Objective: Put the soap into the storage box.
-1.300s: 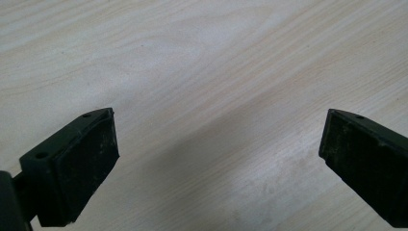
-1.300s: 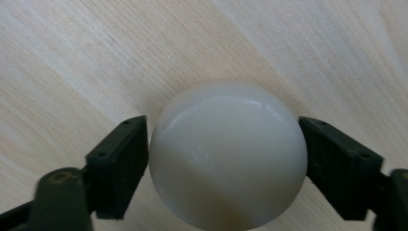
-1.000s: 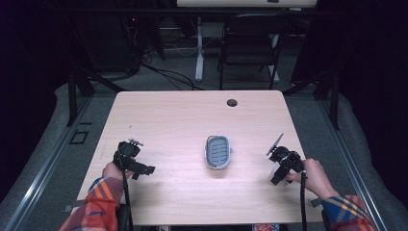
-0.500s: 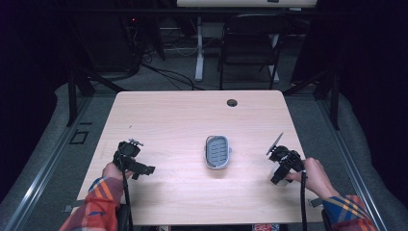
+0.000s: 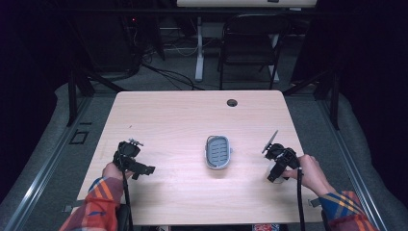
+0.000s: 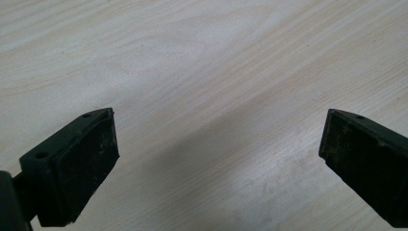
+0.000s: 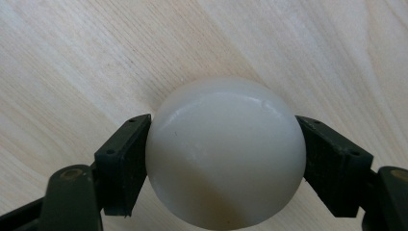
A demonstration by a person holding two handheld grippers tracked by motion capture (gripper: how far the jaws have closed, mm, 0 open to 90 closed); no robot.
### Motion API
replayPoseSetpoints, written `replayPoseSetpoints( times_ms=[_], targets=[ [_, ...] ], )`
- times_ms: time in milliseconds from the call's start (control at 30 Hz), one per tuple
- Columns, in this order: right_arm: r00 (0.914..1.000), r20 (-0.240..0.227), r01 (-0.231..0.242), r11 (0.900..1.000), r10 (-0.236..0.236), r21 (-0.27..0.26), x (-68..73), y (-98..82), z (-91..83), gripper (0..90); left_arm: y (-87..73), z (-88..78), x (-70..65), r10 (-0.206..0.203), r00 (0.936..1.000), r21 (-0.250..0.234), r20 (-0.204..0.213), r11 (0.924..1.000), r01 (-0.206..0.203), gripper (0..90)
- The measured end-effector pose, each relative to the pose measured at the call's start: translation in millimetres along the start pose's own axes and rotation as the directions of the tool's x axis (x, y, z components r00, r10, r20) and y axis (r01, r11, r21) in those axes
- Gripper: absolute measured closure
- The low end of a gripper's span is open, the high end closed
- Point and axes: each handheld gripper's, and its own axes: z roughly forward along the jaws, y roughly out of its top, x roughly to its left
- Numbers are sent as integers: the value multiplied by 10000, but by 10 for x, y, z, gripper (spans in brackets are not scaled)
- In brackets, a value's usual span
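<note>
A white ball (image 7: 226, 151) sits between the two black jaws of my right gripper (image 7: 223, 161), which is shut on it just above the wooden table (image 7: 72, 57). In the high view that right gripper (image 5: 274, 174) is near the table's right edge, held by a hand. My left gripper (image 5: 144, 170) is at the front left of the table. Its jaws stand wide apart over bare wood in the left gripper view, where the left gripper (image 6: 219, 159) is open and holds nothing. A grey slotted oval dish (image 5: 217, 151) lies in the middle of the table between the two grippers.
A small round dark hole (image 5: 232, 102) sits near the table's far edge. Behind the table stand a folding chair (image 5: 250, 43) and floor cables. The table (image 5: 168, 115) ends close to the right hand.
</note>
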Motion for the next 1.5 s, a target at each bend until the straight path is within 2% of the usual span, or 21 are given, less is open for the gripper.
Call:
replayPoseSetpoints(
  times_ms=[33, 100, 200, 767, 867, 967, 1500],
  targets=[
    [10000, -36, -57, 10000, 57, 40, 9, 9, -7, 237, 0, 0, 0, 2, 10000, 2, -3, 10000, -2, 1],
    [9999, 22, 141, 9998, -142, 145, 16, 38, -26, 237, 0, 0, 0, -1, 10000, 5, -7, 10000, 1, 1],
    [9999, 56, 146, 9999, -145, -10, 27, 47, -19, 237, 0, 0, -1, -5, 10000, 6, -8, 10000, 5, 1],
    [9983, 105, 580, 9981, -582, 201, 120, 203, -48, 237, 0, 2, -3, -1, 10000, 14, -16, 10000, 1, 1],
    [9984, 142, 544, 9985, -544, 37, 141, 224, -38, 237, 0, 3, -5, -4, 10000, 34, -23, 10000, 4, 1],
    [9969, 188, 763, 9968, -767, 224, 155, 273, -54, 238, 0, 3, -6, -8, 10000, 43, -29, 10000, 8, 1],
    [9936, 74, 1125, 9932, -1128, 306, 216, 472, -69, 238, -1, 8, -14, 8, 10000, 45, -58, 10000, -8, 1]
  ],
)
